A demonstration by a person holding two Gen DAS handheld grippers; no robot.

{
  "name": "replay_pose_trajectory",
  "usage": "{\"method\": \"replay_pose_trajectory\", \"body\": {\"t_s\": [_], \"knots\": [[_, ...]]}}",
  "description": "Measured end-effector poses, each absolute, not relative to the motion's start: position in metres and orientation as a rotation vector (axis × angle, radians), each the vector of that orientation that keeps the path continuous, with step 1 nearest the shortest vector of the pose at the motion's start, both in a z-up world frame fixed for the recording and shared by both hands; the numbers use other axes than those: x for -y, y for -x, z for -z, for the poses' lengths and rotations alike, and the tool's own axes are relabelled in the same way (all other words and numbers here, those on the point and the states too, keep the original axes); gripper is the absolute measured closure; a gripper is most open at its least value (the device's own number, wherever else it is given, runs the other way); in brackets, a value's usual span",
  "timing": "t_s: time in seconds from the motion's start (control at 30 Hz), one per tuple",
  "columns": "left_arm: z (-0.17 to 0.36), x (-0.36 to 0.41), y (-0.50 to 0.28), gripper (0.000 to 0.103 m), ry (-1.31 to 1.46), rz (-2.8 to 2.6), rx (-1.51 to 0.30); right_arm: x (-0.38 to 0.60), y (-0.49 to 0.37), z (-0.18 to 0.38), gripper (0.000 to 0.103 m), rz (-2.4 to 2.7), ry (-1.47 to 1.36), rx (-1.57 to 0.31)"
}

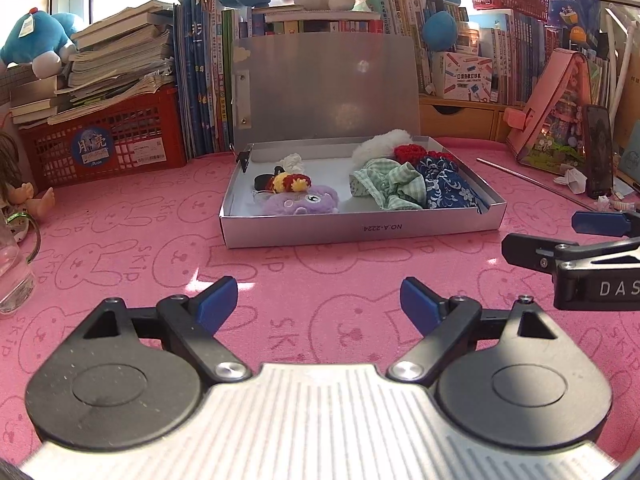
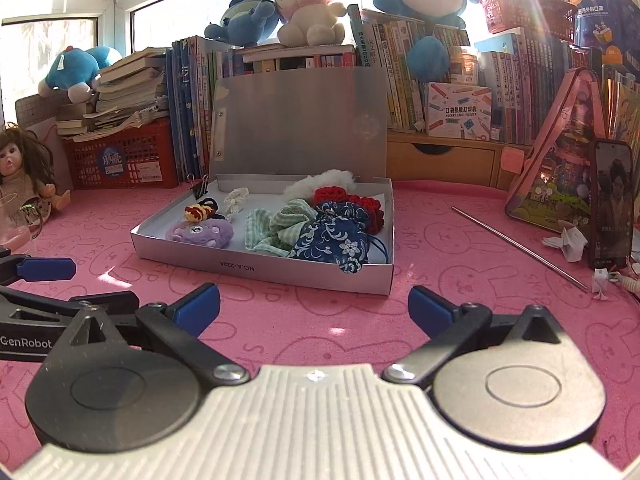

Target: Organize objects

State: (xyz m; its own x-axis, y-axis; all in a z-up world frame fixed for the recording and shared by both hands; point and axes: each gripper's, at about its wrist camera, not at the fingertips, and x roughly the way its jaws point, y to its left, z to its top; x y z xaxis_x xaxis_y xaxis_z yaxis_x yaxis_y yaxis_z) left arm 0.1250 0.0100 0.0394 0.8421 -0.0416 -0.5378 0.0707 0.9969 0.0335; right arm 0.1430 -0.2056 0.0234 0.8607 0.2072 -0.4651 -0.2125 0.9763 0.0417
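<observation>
Silver box (image 1: 360, 228): lay near the middle of the pink tabletop (image 1: 160, 272), lid (image 1: 332, 88) raised upright against the books behind.
Left part of box: purple plush toy (image 1: 298, 202) at the front, red-and-yellow crocheted piece (image 1: 290, 182) just behind it, small white item (image 1: 292, 162) further back.
Right part of box: green checked cloth (image 1: 384, 184), blue floral cloth (image 1: 448, 188), red crocheted piece (image 1: 416, 154), white fluffy item (image 1: 380, 144) at the back.
Black binder clip (image 1: 243, 159): clamped on the box's back left corner.
Left tongs (image 1: 318, 306): wide apart, nothing between the blue pads, hung above bare tabletop in front of the box.
Right tongs (image 2: 314, 308): wide apart, nothing held, also short of the box, just beside the left.
Metal rod (image 2: 520, 242): flat on the tabletop, right of the box, well apart from it.
Doll (image 2: 24, 176): sat at the far left edge.
</observation>
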Motion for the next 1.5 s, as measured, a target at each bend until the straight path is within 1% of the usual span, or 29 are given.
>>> {"method": "replay_pose_trajectory", "body": {"t_s": [0.47,0.67,0.73,0.8,0.9,1.5], "knots": [[-0.004,-0.018,-0.124,0.012,-0.025,0.005,-0.639,0.197,-0.138,0.011,0.0,-0.198,0.053,-0.567],[0.0,-0.017,-0.123,0.012,-0.035,0.001,-0.631,0.197,-0.141,0.015,0.0,-0.171,0.049,-0.596],[0.0,-0.018,-0.125,0.01,-0.027,-0.001,-0.636,0.197,-0.144,0.017,0.0,-0.162,0.047,-0.616],[0.001,-0.02,-0.126,0.004,-0.014,-0.005,-0.643,0.198,-0.147,0.019,0.0,-0.156,0.043,-0.64],[0.002,-0.02,-0.127,0.0,-0.016,0.004,-0.651,0.197,-0.151,0.023,0.0,-0.16,0.042,-0.677],[0.002,-0.02,-0.128,0.0,-0.006,-0.009,-0.656,0.194,-0.148,0.024,0.0,-0.188,0.052,-0.678]]}}
